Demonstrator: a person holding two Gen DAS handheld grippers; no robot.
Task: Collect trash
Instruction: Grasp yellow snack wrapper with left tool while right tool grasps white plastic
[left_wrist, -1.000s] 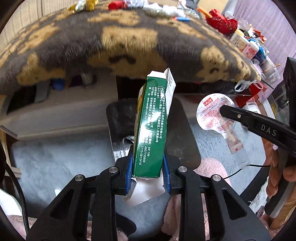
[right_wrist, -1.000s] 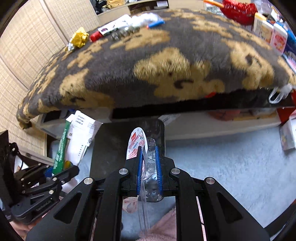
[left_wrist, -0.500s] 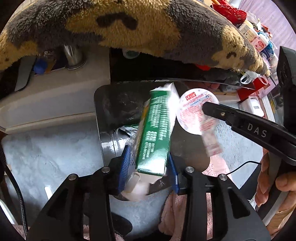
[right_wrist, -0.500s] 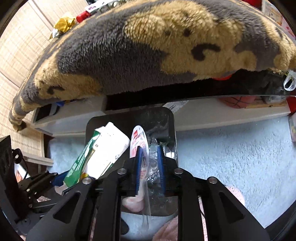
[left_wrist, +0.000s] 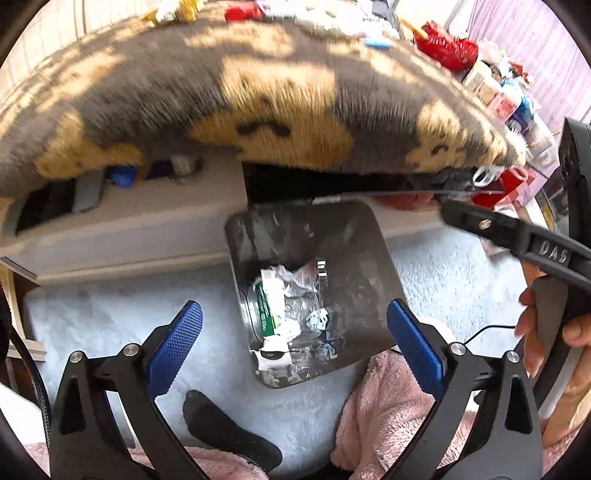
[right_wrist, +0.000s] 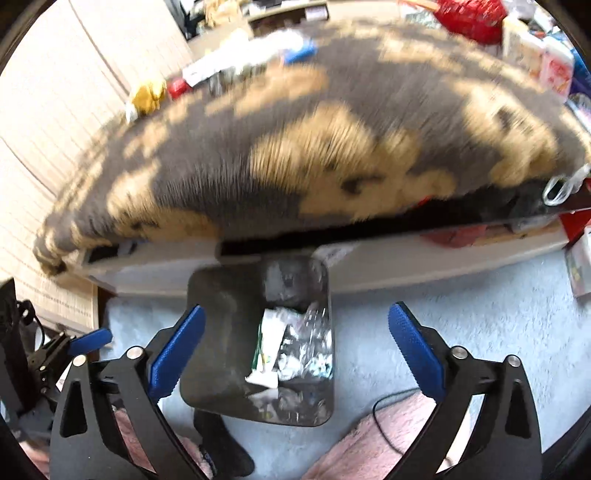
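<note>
Bin (left_wrist: 369, 266) now holds carton (left_wrist: 267, 306), tongs emptied

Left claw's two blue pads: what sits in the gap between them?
In the left wrist view, the dark rectangular trash bin shows between the open left claw's pads, holding the green-and-white carton and crumpled wrappers.

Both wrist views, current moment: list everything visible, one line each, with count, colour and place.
Dark rectangular trash bin: one, grey-black, on the floor below the table edge.
Green-and-white carton: one, inside the bin.
Crumpled clear plastic wrappers: several, inside the bin beside the carton.
Plush grey-and-tan blanket: one, draped over the table.
Small litter on the blanket: several pieces, yellow, red, white, at its far edge.
Pale blue carpet: one, floor.
Pink fluffy fabric: near the bottom edge.
Left gripper: fingers open, empty, above the bin.
Right gripper: fingers open, empty, above the bin.
</note>
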